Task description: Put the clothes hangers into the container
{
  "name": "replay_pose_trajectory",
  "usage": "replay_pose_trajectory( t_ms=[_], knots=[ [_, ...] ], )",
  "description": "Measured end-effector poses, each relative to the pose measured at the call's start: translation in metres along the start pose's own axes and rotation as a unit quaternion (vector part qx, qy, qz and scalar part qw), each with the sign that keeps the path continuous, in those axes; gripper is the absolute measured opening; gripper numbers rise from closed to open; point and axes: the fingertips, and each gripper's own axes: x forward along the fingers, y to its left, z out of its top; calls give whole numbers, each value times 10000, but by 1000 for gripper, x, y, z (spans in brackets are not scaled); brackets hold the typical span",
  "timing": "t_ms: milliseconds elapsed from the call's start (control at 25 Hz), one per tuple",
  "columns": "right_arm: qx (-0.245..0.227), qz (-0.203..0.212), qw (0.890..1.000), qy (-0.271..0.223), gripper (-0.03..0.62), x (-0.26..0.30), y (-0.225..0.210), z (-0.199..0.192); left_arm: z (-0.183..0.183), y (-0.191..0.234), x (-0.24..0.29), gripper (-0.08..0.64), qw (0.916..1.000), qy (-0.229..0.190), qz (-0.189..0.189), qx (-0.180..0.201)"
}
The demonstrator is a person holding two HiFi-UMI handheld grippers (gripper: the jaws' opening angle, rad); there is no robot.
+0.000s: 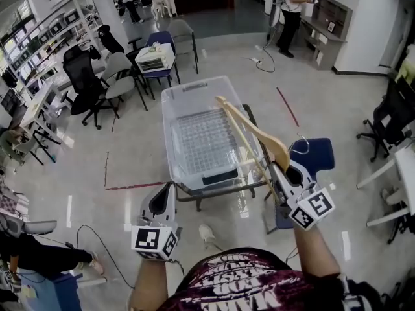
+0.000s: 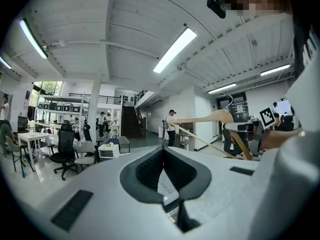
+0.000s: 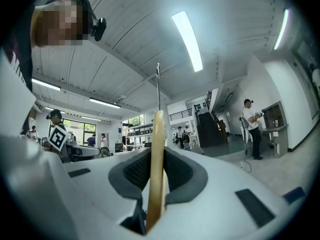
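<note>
A clear plastic container (image 1: pixel 170 131) with a grid-patterned bottom stands on a small dark-framed table in front of me. My right gripper (image 1: pixel 280 172) is shut on a wooden clothes hanger (image 1: pixel 251 129), which slants up and left over the container's right rim. Its metal hook (image 1: pixel 302 144) points right. In the right gripper view the hanger (image 3: pixel 157 149) stands edge-on between the jaws of the right gripper (image 3: pixel 157 159). My left gripper (image 1: pixel 162 196) hovers near the container's front left corner, shut with nothing in it. From the left gripper (image 2: pixel 163 153) view, the hanger (image 2: pixel 207 119) shows at the right.
A blue chair (image 1: pixel 316 157) stands right of the table. Several office chairs and a chair bearing a white box (image 1: pixel 155 58) stand at the back left. Red tape lines (image 1: pixel 133 186) mark the floor, and a person (image 1: pixel 290 11) stands far back.
</note>
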Motion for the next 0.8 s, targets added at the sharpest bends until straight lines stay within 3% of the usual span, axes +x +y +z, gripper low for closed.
replay_pose_trajectory(
  t_ms=[200,560,800],
  knots=[
    [-66,-12,10000,32,61,26,-12,3,3,18,20,6,10000,-10,80,19],
    [32,133,9995,271,61,82,-12,-25,-25,60,46,6,9992,291,206,-173],
    [46,-27,9996,280,61,114,-18,-22,-22,88,72,6,9993,340,55,-170]
  ],
)
